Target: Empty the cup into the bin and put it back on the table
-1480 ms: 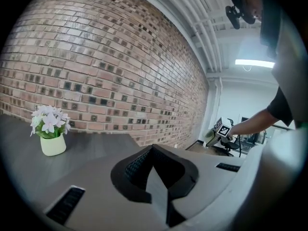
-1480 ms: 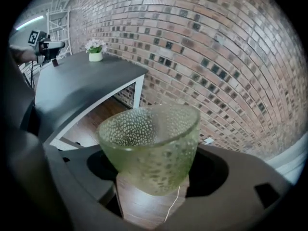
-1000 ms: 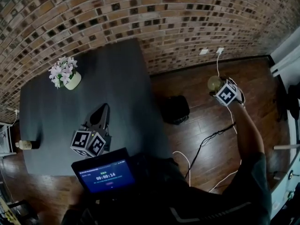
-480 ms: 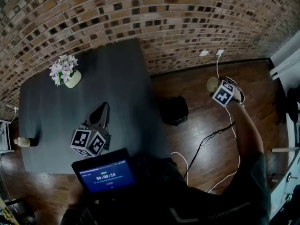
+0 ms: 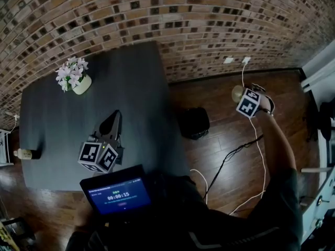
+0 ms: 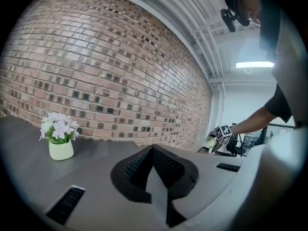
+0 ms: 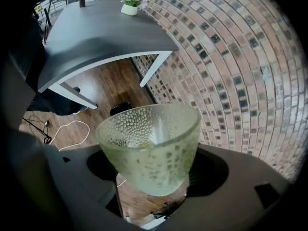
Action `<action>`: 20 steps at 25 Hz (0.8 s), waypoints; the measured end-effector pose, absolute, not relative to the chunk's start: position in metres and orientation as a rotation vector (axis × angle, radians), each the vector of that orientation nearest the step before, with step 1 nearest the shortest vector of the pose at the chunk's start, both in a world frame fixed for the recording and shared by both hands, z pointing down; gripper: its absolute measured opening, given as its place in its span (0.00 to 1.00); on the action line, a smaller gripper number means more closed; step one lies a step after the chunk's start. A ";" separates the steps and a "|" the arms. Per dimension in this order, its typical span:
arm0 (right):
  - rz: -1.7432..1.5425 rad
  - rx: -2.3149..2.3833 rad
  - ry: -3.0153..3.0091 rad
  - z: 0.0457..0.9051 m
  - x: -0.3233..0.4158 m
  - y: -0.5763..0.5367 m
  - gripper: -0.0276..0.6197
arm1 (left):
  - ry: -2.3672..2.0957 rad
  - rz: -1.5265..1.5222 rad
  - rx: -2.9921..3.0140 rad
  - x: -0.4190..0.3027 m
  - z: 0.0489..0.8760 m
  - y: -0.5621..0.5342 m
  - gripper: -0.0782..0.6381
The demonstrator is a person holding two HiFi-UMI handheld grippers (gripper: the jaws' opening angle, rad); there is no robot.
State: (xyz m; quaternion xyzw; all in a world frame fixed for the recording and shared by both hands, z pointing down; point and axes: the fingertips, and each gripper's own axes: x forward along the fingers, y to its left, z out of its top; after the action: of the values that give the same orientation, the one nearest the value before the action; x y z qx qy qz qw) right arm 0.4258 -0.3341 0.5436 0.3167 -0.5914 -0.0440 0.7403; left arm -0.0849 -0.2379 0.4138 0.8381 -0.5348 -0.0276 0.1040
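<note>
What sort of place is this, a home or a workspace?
Probably an indoor workspace or studio, not clearly a home: a brick wall, a dark table bearing a potted flower, and a wood floor with loose cables.

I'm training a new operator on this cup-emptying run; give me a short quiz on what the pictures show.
1. True or false: the right gripper holds the cup out over the floor, off the table.
2. The flower pot stands: A on the table, B on the floor, C in the cup.
3. Fill in: the left gripper's jaws are ____.
Key: 1 true; 2 A; 3 shut.
</note>
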 end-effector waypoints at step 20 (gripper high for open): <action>-0.161 0.629 -1.207 0.541 0.422 -0.331 0.65 | -1.345 0.016 2.680 -0.004 0.395 -0.246 0.10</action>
State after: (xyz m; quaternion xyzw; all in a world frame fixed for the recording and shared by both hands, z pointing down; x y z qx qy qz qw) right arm 0.4219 -0.3306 0.5410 0.2903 -0.5575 -0.0745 0.7742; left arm -0.0043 -0.2455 0.3953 0.8914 -0.4475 0.0054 0.0714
